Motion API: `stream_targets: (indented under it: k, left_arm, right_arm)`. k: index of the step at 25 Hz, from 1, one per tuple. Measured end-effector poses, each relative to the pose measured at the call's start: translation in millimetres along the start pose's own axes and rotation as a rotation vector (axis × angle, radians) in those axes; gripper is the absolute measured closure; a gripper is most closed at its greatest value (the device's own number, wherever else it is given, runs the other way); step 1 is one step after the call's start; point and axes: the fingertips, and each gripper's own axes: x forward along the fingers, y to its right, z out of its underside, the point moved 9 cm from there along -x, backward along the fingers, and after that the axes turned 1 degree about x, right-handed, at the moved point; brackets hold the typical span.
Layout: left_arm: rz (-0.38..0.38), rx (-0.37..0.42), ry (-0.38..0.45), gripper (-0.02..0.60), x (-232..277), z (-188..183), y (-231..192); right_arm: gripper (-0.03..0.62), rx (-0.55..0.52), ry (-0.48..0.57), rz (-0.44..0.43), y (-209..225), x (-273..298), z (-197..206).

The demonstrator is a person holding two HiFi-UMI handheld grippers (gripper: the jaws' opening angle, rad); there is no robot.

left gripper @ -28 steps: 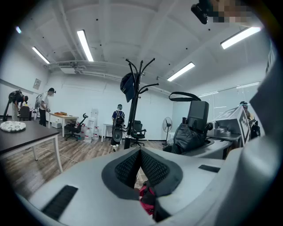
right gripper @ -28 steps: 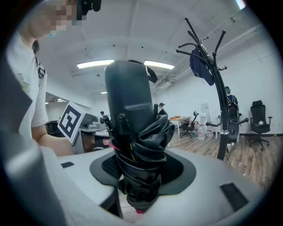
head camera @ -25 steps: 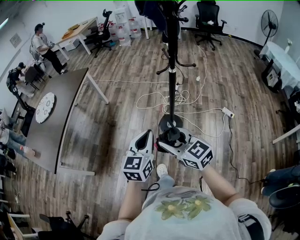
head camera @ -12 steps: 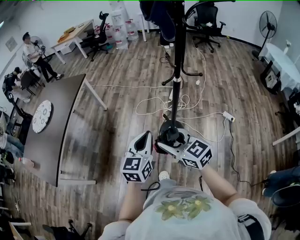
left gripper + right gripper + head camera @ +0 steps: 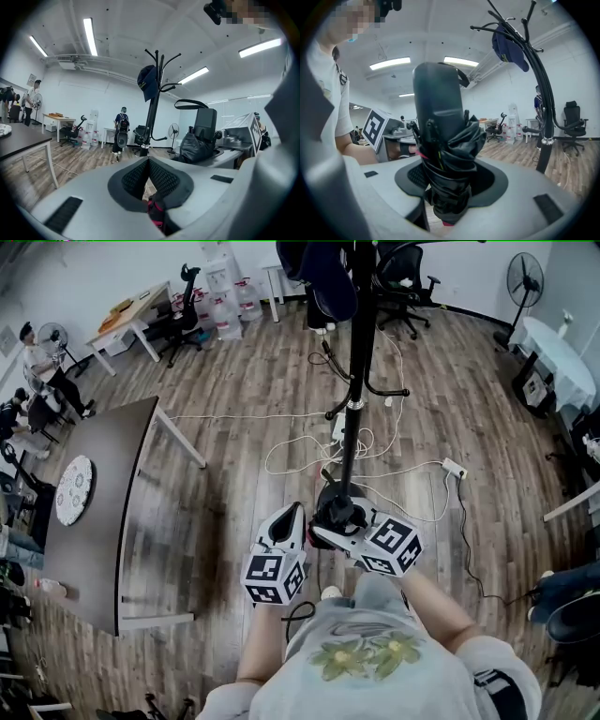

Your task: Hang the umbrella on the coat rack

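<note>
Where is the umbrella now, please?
Folded, the umbrella stands clamped in the right gripper, centre of the right gripper view, coat rack ahead at the right.

An open-plan office: swivel chairs (image 5: 405, 268) and a pedestal fan (image 5: 522, 276) far ahead of the right gripper (image 5: 328, 527), a long grey table (image 5: 103, 493) well left of the left gripper (image 5: 296, 512), plank floor (image 5: 234, 381) (cables (image 5: 309, 442) trailing across it), strip lights (image 5: 89, 35) overhead
</note>
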Motion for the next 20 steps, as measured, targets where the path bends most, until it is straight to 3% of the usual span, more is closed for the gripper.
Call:
stream_targets:
  k: [8,20]
  left_arm:
    - [0.021,0.023,-0.025,0.580,33,-8,-17]
    - [-0.088,-0.026,-0.042,0.580,90,-16,-49]
  right_arm:
    - [0.382,0.054,-0.007,-0.029,36,22,-2]
    - [0.382,0.099,-0.105,-0.132,117,61,3]
